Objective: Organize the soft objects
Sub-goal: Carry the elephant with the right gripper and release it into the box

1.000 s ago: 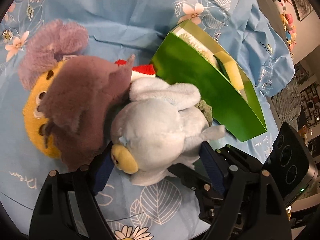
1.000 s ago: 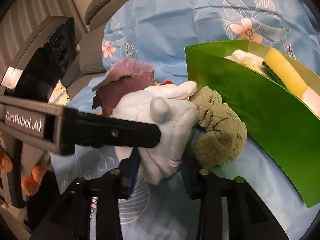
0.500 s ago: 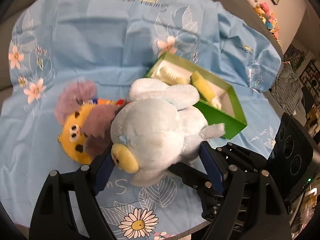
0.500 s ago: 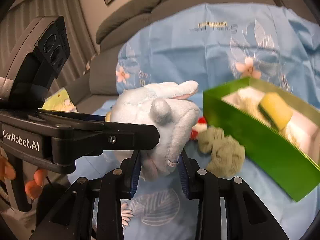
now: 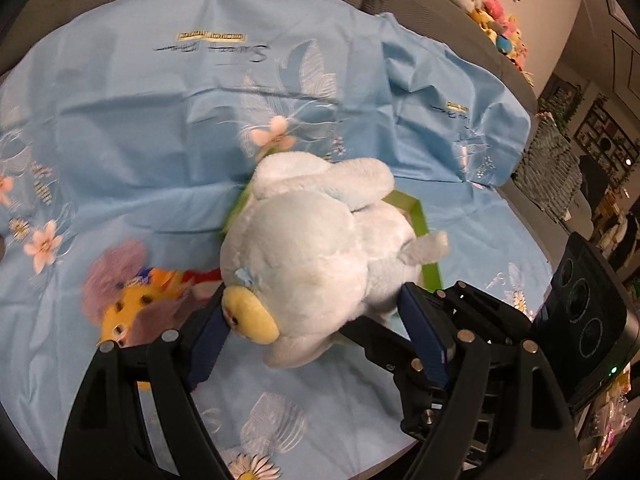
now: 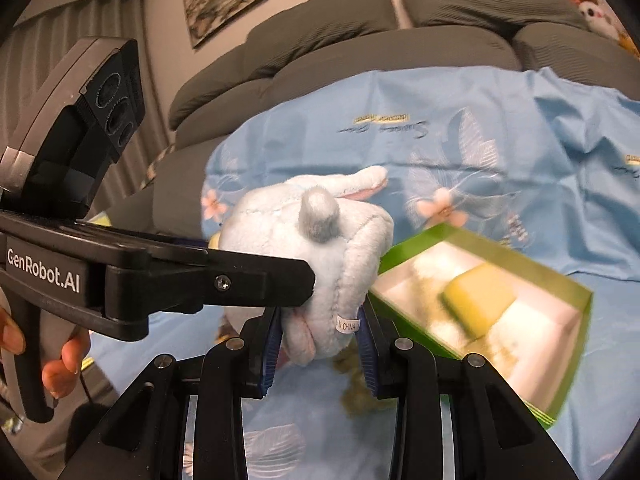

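A pale blue plush toy point(image 5: 316, 256) with a yellow snout hangs in the air above the blue flowered cloth point(image 5: 132, 120). My left gripper point(image 5: 316, 320) is shut on its wide body, and my right gripper point(image 6: 320, 332) is shut on its lower end, near the white label. In the right wrist view the same plush toy point(image 6: 340, 248) shows a grey tail, with the left gripper's black finger across it. The green box point(image 6: 516, 272) lies below and to the right, holding a yellow sponge point(image 6: 478, 300) and white cloths. The plush hides most of the green box point(image 5: 424, 236) in the left wrist view.
A yellow and purple plush toy point(image 5: 128, 300) lies on the cloth at the left. An olive cloth point(image 6: 356, 384) lies below the right gripper. Grey sofa cushions point(image 6: 320, 28) rise behind the cloth. A person's hand point(image 6: 52, 364) holds the left gripper's handle. More toys point(image 5: 496, 28) sit far right.
Both grippers have risen together with the blue plush toy held between them. The box, the cloth and the other toys now look smaller and farther below.
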A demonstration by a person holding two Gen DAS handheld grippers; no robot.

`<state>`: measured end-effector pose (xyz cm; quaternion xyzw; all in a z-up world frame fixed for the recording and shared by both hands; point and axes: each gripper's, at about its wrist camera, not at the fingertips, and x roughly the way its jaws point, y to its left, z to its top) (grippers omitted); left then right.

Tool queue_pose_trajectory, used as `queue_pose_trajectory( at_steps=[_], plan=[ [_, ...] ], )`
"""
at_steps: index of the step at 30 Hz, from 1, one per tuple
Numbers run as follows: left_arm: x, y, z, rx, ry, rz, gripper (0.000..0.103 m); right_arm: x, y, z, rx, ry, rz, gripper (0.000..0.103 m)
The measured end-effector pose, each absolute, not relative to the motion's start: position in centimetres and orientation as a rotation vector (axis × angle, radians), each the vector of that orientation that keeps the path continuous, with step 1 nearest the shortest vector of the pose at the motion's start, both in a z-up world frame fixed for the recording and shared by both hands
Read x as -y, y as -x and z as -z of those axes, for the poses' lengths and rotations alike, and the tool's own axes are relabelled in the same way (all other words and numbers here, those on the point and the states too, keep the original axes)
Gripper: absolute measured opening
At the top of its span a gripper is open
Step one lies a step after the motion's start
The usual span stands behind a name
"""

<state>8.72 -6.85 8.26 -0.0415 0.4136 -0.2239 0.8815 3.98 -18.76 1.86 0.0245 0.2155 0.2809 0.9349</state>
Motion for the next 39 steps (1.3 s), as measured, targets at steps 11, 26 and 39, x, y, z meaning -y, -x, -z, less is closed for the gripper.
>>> queue_pose_trajectory(
  at_steps=[11, 26, 39],
  plan=[
    [16.3, -16.4, -6.5, -0.955, 0.032, 0.534, 0.081, 26.8, -9.6, -1.8, -0.501, -0.127, -0.376, 0.037],
    [16.5, -19.9, -4.2, -1.029, 0.014, 0.476, 0.102, 32.8, -11.3, 1.5, -0.611, -0.194, -0.173, 0.068],
    [8.7, -13.8, -4.6, -0.954, 0.008, 0.389, 0.102, 30.2, -5.1, 1.2, -0.586, -0.178, -0.252, 0.069]
  ],
)
